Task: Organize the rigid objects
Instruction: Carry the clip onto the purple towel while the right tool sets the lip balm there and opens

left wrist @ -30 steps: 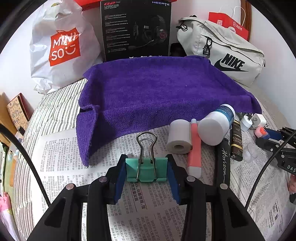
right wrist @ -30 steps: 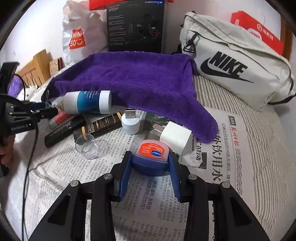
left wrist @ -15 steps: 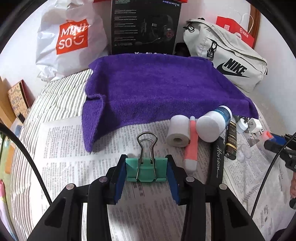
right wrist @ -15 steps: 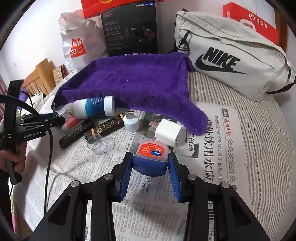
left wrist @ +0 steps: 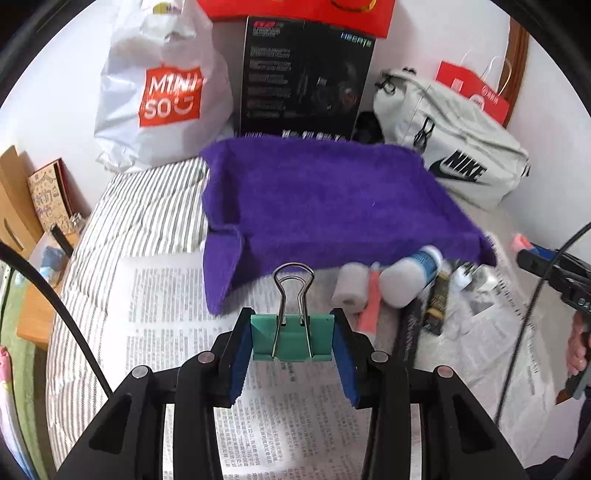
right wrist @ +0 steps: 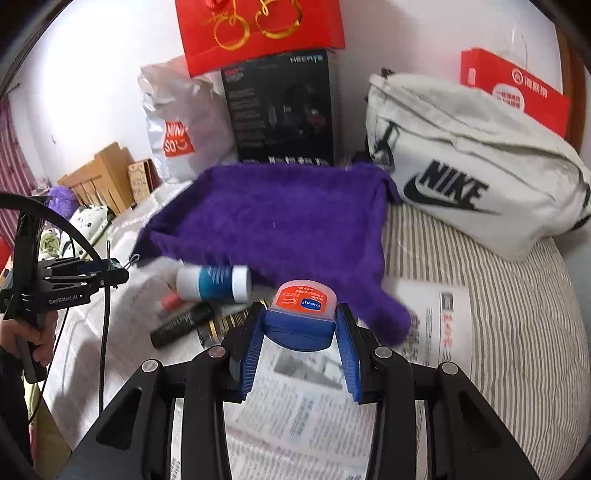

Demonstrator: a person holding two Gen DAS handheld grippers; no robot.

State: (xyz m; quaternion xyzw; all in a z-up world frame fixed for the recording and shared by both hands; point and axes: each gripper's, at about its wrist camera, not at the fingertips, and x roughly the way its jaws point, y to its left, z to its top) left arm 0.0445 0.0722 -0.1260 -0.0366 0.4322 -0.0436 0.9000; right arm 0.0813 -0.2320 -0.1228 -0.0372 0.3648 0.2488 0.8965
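Note:
My left gripper is shut on a green binder clip and holds it above the newspaper, in front of the purple towel. My right gripper is shut on a small blue jar with a red lid, held up above the newspaper near the towel. On the paper lie a white and blue bottle, a white roll, a pink tube and dark tubes.
A Miniso bag, a black box, a Nike bag and red bags stand behind the towel against the wall. Wooden furniture is beside the bed on the left.
Both grippers have risen and pulled back with their objects; the towel and the loose items on the paper look farther away and lower in view.

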